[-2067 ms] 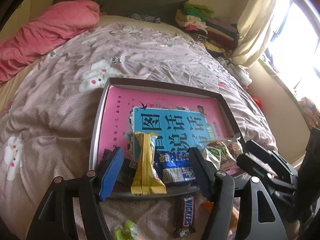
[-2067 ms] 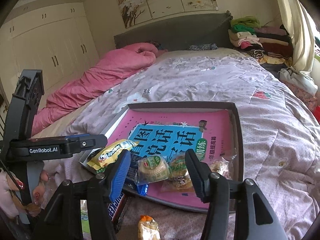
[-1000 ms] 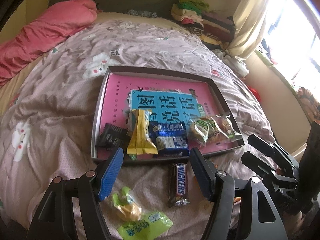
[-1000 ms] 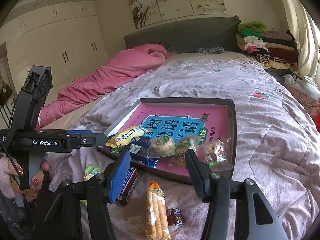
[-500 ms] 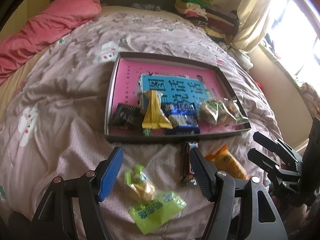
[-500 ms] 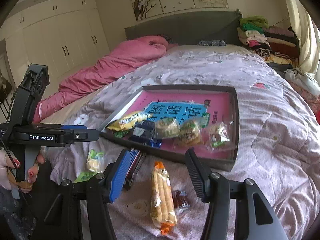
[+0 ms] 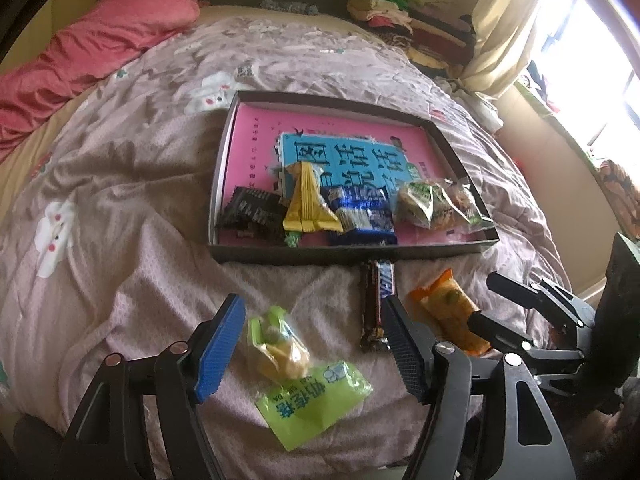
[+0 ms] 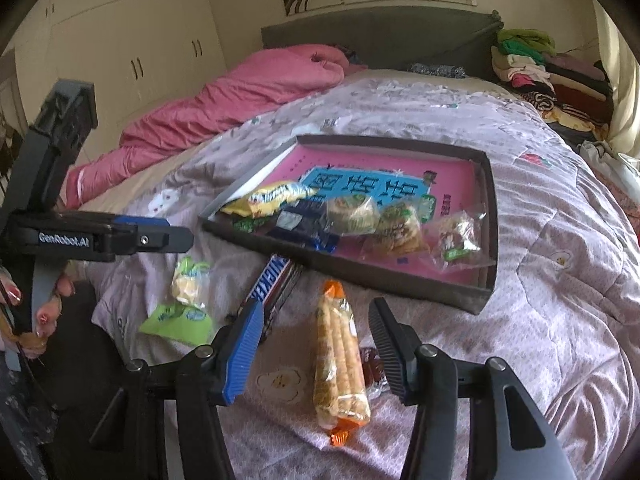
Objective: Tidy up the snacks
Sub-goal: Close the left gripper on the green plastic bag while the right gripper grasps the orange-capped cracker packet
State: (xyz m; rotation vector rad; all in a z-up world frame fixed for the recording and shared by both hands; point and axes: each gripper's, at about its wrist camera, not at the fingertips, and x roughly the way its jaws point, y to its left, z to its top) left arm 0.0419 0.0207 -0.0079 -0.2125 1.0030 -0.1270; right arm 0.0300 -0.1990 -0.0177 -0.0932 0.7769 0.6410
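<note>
— Where do we stand with the snacks?

— We see a shallow dark tray (image 7: 256, 258) on the bed (image 7: 120, 208), lined with a pink sheet. Along its near edge lie a black packet (image 7: 252, 210), a yellow wrapper (image 7: 308, 204), a blue packet (image 7: 366, 220) and some clear-wrapped cakes (image 7: 424, 204).

— And outside the tray?

— Four things lie on the quilt just near of it: a small yellow-green sweet (image 7: 280, 344) resting on a flat green sachet (image 7: 312, 400), a Snickers bar (image 7: 378, 300) and an orange-ended pack of sticks (image 8: 340, 360).

— How are our fingers?

— On the left gripper (image 7: 312, 354) they stand apart and are widening, with the yellow-green sweet between them but not pressed. On the right gripper (image 8: 316, 350) they are apart too, narrowing around the orange-ended pack, which lies loose between them; we cannot see either pad touching it. A hand (image 8: 36, 312) shows at the left edge of the right view.
</note>
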